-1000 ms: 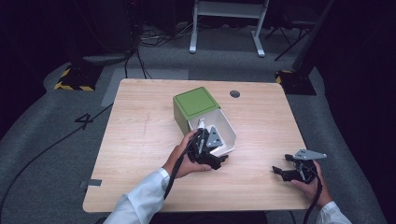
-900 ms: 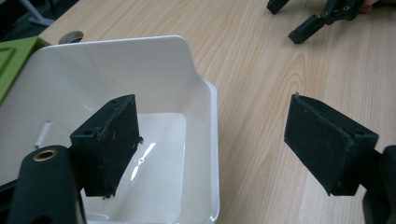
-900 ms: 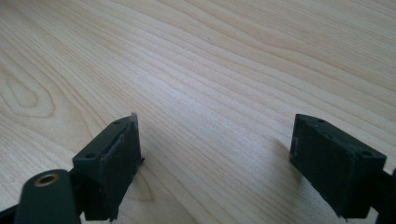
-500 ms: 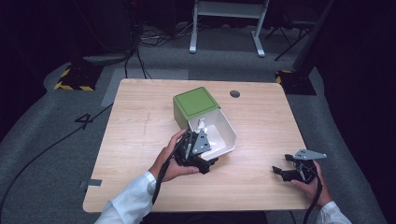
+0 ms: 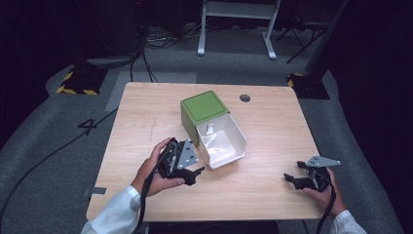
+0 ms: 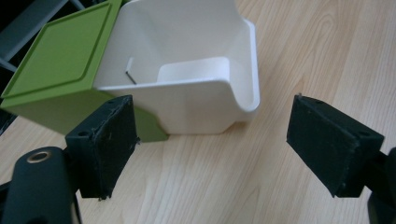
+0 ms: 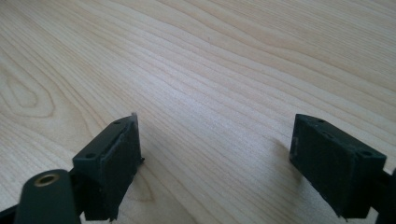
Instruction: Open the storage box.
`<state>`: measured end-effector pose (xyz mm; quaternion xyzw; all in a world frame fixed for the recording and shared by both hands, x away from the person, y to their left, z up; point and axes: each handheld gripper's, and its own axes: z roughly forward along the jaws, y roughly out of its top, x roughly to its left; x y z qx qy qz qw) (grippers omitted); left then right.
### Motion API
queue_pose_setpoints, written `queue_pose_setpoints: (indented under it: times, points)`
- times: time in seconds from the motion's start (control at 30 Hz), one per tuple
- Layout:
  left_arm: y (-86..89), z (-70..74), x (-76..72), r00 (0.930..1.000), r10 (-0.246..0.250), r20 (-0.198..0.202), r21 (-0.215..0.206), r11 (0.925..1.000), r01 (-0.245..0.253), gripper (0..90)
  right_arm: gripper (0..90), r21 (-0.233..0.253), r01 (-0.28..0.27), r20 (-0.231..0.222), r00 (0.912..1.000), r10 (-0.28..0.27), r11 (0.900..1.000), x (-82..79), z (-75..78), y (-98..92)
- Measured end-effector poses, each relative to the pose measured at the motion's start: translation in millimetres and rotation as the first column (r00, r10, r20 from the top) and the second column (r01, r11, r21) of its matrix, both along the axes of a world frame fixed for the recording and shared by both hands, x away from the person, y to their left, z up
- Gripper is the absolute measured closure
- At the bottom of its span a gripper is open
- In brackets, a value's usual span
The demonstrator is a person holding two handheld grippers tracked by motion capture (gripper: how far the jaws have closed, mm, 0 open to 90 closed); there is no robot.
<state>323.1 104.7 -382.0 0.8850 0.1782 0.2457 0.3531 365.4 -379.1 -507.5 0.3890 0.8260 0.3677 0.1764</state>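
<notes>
A single readable mark shows in the high view: a dark numeral 4 (image 5: 90,125) on the grey floor (image 5: 44,146), left of the wooden table (image 5: 272,131) and just beside a black cable that runs across the carpet. It looks taped or painted on, though the view is too coarse to tell which.

Near the far left corner, a yellow-and-black hazard-striped strip (image 5: 75,90) edges a dark base on the floor; it is a warning pattern, with no words on it.

The green lid (image 6: 60,56) of the white bin (image 6: 187,107) carries no legible print in the left gripper view.
</notes>
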Motion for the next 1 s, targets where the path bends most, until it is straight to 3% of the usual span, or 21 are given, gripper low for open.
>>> queue_pose_setpoints:
  times: [0.1,0.37,0.47,0.53,0.77,0.8,0.9,0.93,1.0]
  points:
    - [8.8,-4.6,-2.6,0.9999,0.014,0.008,0.028,0.9995,-0.014,16.4,16.4,0.000,0.000,0.000,1.0000,0.000,1.000,0.0,0.0,0.0]
    - [35.0,-22.7,-2.8,0.9991,0.043,-0.007,0.015,0.9990,-0.043,16.4,16.4,0.000,0.000,0.000,1.0000,0.000,1.000,0.0,0.0,0.0]
    - [44.9,-29.8,-2.3,0.9973,0.073,-0.010,0.042,0.9965,-0.073,16.4,16.4,0.000,0.000,0.000,1.0000,0.000,1.000,0.0,0.0,0.0]
    - [57.6,-38.0,-0.8,0.9931,0.113,-0.030,0.039,0.9929,-0.112,16.4,16.4,0.000,0.000,0.000,1.0000,0.000,1.000,0.0,0.0,0.0]
    - [81.8,-54.8,0.6,0.9829,0.177,-0.051,0.040,0.9838,-0.175,16.5,16.4,0.000,0.000,0.000,1.0000,0.000,1.000,0.0,0.0,0.0]
    - [89.3,-61.6,1.2,0.9777,0.197,-0.072,0.037,0.9801,-0.195,16.4,16.4,0.000,0.000,0.000,1.0000,0.000,1.000,0.0,0.0,0.0]
    - [96.2,-68.2,1.9,0.9741,0.209,-0.085,0.049,0.9774,-0.206,16.5,16.4,0.000,0.000,0.000,1.0000,0.000,1.000,0.0,0.0,0.0]
    - [102.4,-75.1,2.3,0.9690,0.228,-0.095,0.063,0.9729,-0.222,16.5,16.4,0.000,0.000,0.000,1.0000,0.000,1.000,0.0,0.0,0.0]
    - [105.9,-78.0,2.7,0.9656,0.239,-0.101,0.065,0.9701,-0.234,16.5,16.4,0.000,0.000,0.000,1.0000,0.000,1.000,0.0,0.0,0.0]
